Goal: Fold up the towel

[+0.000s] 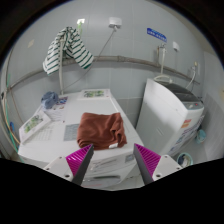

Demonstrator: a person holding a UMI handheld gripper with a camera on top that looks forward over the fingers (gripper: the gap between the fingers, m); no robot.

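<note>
A rust-brown towel (pixel 101 129) lies bunched on the white table (pixel 60 135), just ahead of my fingers. My gripper (pixel 114 160) hovers above the table's near edge, open and empty, with its pink pads (pixel 82 158) wide apart. The towel sits beyond the fingertips, slightly left of the middle of the gap, and nothing stands between the fingers.
A striped green-and-white cloth (pixel 66 48) hangs on the wall at the back left. A washing machine (pixel 172 112) stands right of the table. Small items (pixel 48 99) and a boxed pack (pixel 35 123) lie on the table's left part.
</note>
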